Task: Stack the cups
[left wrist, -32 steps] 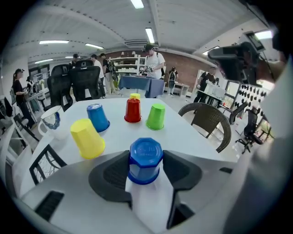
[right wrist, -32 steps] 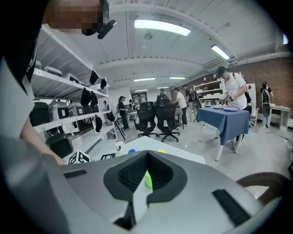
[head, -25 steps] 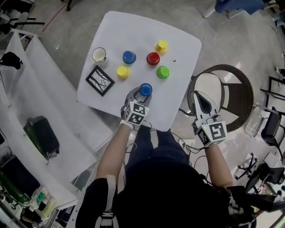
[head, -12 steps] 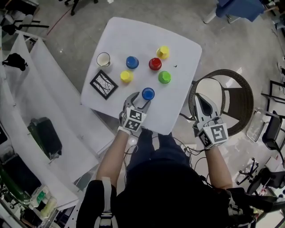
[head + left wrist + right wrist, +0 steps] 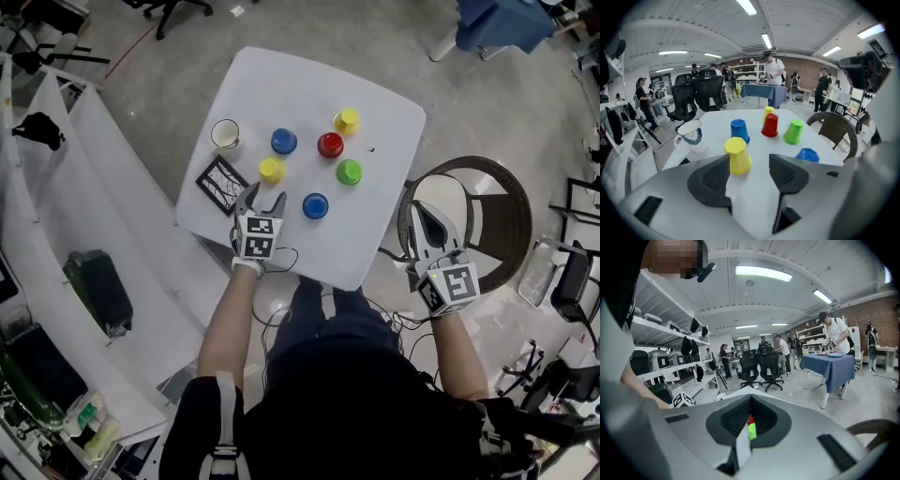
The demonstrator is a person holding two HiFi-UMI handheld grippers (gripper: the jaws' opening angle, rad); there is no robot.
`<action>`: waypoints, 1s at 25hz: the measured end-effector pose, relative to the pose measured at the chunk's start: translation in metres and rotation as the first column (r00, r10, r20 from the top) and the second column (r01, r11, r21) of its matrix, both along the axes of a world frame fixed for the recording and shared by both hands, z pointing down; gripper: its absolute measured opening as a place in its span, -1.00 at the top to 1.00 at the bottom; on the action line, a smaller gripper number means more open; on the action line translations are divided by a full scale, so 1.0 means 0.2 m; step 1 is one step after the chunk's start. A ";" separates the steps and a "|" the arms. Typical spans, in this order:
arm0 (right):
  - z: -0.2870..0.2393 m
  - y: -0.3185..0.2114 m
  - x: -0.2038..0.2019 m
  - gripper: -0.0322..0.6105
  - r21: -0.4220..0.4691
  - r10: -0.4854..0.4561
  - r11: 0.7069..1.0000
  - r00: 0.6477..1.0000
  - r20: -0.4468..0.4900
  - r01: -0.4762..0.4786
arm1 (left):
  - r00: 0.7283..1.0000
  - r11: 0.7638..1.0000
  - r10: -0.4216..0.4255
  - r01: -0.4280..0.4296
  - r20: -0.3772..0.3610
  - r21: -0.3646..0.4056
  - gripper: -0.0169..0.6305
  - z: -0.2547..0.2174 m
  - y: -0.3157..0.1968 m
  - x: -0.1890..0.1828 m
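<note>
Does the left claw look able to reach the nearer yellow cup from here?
Probably yes: the left claw, its jaws just opened, is empty; the nearer yellow cup stands just ahead of them, nothing between.

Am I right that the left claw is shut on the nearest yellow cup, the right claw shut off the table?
No: the left gripper view shows the left claw open, jaws just opened and empty, the yellow cup ahead. The right claw is shut, off the table.

A black patterned card [image 5: 221, 185] lies near a white mug [image 5: 225, 134].
</note>
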State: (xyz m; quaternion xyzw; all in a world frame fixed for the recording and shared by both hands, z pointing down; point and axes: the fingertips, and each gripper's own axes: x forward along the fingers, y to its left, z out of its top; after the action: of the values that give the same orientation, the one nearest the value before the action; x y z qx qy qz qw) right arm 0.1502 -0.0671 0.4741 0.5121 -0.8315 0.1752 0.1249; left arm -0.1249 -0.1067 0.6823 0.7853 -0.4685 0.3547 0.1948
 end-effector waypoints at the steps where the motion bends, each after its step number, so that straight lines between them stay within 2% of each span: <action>1: 0.01 0.00 0.01 0.91 -0.002 0.006 1.000 1.000 -0.002 -0.006 | 1.000 1.000 -0.015 0.015 0.004 0.003 0.15 0.01 -0.03 -0.02; 5: 0.04 -0.02 0.02 0.91 -0.016 0.012 1.000 1.000 -0.007 -0.012 | 0.998 0.998 -0.065 0.065 -0.026 -0.014 0.15 0.04 -0.14 -0.05; 15: 0.09 -0.03 0.03 0.91 -0.045 0.016 0.999 1.000 -0.009 -0.016 | 0.999 0.998 -0.031 0.032 0.019 -0.046 0.15 0.14 -0.26 -0.03; 18: 0.10 -0.03 0.05 0.91 -0.049 0.022 0.999 1.000 -0.010 -0.023 | 0.999 1.000 -0.010 0.012 0.039 -0.029 0.15 0.15 -0.29 -0.03; 20: 0.11 -0.02 0.06 0.91 -0.053 0.024 0.998 1.000 -0.013 -0.025 | 0.999 1.000 -0.007 0.007 0.049 -0.014 0.27 0.14 -0.29 -0.04; 25: 0.11 -0.01 0.05 0.91 -0.055 0.023 0.998 1.000 -0.003 -0.023 | 1.000 1.000 0.008 -0.008 0.024 0.002 0.28 0.10 -0.24 -0.01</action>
State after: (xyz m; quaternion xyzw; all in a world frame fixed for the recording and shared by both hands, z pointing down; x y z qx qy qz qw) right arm 0.1612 -0.0689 0.4962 0.5181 -0.8203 0.1988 0.1381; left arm -0.1271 -0.1555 0.7022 0.7831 -0.4680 0.3646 0.1868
